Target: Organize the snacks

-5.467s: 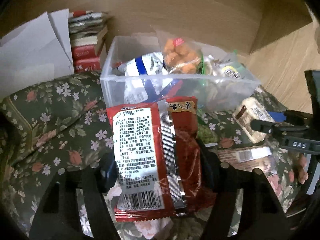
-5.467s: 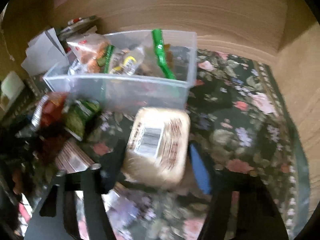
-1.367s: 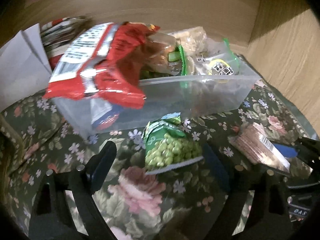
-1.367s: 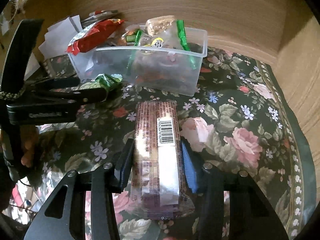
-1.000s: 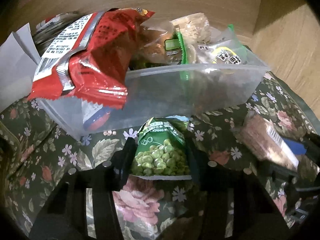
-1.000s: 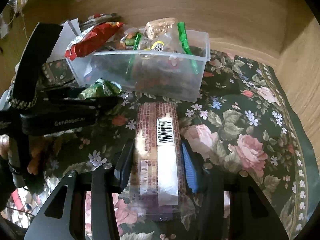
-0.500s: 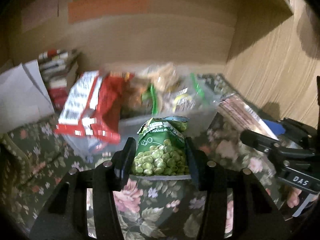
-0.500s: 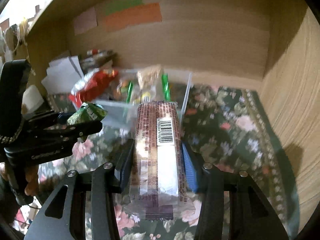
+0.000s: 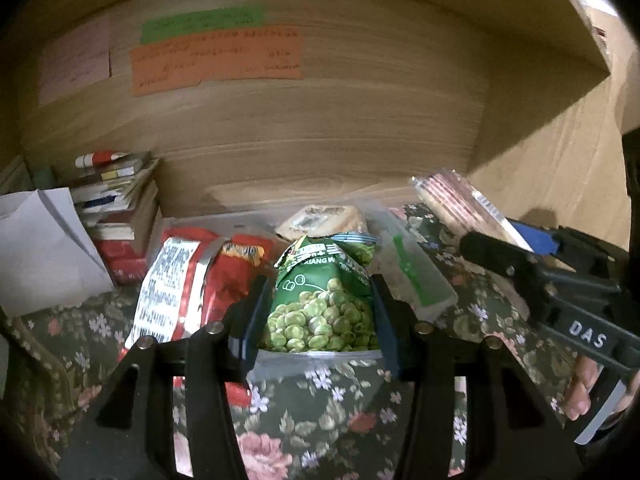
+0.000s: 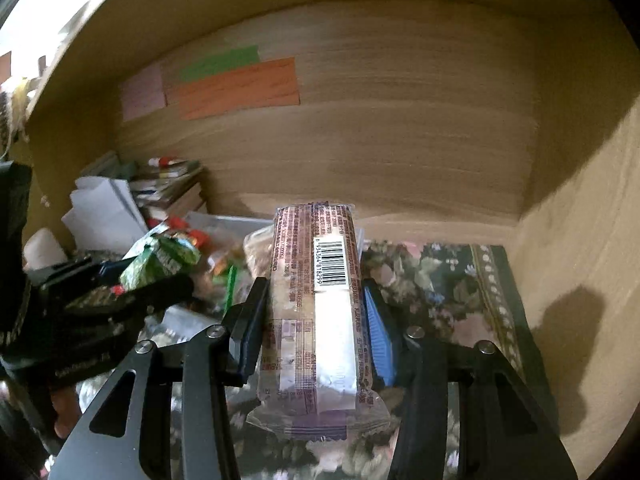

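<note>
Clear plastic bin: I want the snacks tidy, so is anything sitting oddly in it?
Yes. The red foil snack bag droops over the clear plastic bin's front-left rim, half outside instead of lying inside with the other packets.

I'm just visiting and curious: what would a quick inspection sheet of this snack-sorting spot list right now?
Surface: floral cloth covers the shelf floor.
Job's things: green pea bag and long biscuit pack, both lifted; clear bin holds a red snack bag and other packets.
Clutter: stacked books, white paper.
Grippers: left hand-held gripper clamps the pea bag; right hand-held gripper clamps the biscuit pack.
Cables: nothing seen.
Surroundings: wooden back wall with an orange note, plus green and pink ones.
</note>
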### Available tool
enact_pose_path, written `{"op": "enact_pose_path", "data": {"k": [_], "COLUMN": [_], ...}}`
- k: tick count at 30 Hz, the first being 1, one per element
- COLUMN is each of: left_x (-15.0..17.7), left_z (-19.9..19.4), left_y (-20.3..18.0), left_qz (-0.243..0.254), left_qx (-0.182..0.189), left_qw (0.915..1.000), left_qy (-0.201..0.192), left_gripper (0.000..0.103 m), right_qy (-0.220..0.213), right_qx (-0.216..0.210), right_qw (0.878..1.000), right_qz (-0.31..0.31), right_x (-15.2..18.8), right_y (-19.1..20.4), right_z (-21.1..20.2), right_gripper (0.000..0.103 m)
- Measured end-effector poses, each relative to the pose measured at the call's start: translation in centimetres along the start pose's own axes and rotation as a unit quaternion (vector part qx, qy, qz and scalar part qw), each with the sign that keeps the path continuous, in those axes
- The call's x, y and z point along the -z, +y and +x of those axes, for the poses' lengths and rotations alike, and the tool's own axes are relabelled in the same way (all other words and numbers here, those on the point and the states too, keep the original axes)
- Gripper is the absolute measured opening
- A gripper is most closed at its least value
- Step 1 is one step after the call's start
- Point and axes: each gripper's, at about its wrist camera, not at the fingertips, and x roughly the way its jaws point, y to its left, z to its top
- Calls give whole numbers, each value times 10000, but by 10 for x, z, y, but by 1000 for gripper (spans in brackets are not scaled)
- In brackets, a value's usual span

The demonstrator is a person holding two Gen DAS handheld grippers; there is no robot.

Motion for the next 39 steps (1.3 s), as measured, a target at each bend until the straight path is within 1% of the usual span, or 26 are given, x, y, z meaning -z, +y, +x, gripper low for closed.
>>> {"op": "enact_pose_path", "data": {"k": [6,7,12,18,22,24,26,28,29,33,39], "left_x": [-6,-7,-9,-7,-9,-9,-10,-11,-12,-16,-18], "left_z": [22,25,33,33,29,23,17,9,4,-20,-81], "left_y": [10,10,9,10,8,4,2,1,0,-1,-1], "left_qz": [-137,-153,-160,-153,-163,-137,-131,-152,-165,-199,-246], "left_qx": [-136,-137,-139,-81,21,20,48,86,103,125,46], "left_qw": [9998,9998,9997,9998,9998,9999,9999,9998,9997,9991,9950], "left_qy": [49,58,85,109,85,39,-14,-78,-125,-352,-967], "left_gripper": [49,48,47,47,51,53,55,55,55,55,55], "right_qy": [127,157,419,577,679,697,685,588,526,243,-429], "right_qx": [246,270,215,165,150,52,-6,25,53,106,16], "right_qw": [9996,9995,9987,9981,9975,9973,9973,9980,9984,9996,9991], "right_qz": [8,36,183,104,129,219,255,231,196,73,-5], "right_x": [-16,-17,-19,-15,-14,-15,-16,-17,-17,-20,-26], "right_y": [-8,-10,-13,-4,-6,-9,-9,-6,-4,4,19], "right_z": [33,38,64,76,75,71,67,58,52,25,-42], "right_gripper": [42,42,42,42,43,43,46,56,58,58,58]}}
